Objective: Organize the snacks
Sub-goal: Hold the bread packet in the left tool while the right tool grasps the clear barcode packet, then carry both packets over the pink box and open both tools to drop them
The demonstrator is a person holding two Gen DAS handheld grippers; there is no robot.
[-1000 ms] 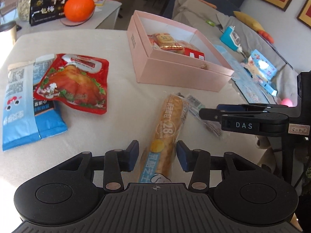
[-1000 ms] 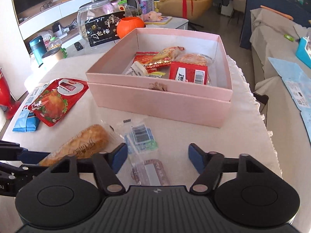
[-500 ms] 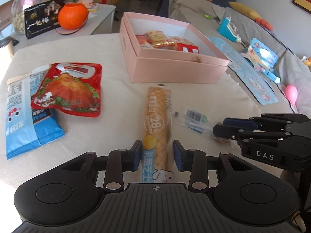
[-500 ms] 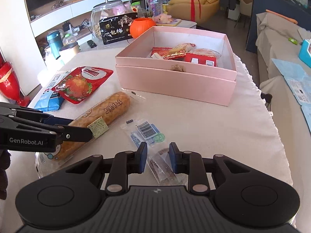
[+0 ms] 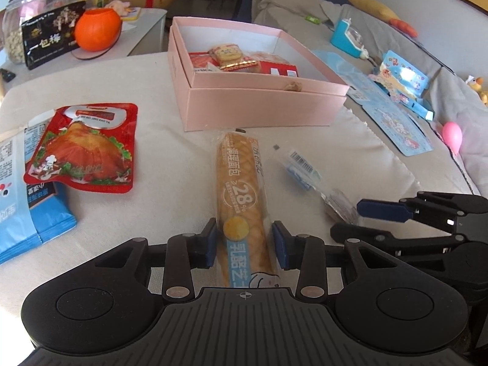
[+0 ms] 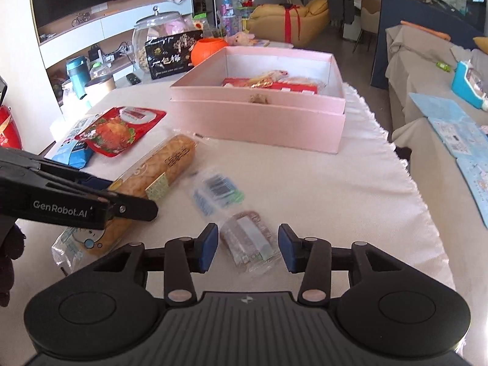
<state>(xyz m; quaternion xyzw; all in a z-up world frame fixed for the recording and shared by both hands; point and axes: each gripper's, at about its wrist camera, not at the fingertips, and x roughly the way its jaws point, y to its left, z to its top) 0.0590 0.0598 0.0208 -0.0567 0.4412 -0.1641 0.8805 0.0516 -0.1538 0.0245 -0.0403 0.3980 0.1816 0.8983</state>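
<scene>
A long bread packet lies lengthwise on the cream tablecloth, pointing at the open pink box. My left gripper has its blue pads against the packet's near end, and the jaws are easing open. A small brown snack packet lies flat between the pads of my right gripper. Those jaws are opening and gaps show on both sides. A clear blue-printed packet lies just beyond it. The left gripper shows in the right wrist view, over the bread packet.
The pink box holds several snacks. A red chicken pouch overlaps a blue bag at the left. An orange pumpkin bowl and a black bag stand on a side table behind. The table edge drops off at the right.
The left jaws narrowed onto the bread packet. The right gripper drew back from the box, pinched the small brown packet half a second ago, and its jaws have spread apart again.
</scene>
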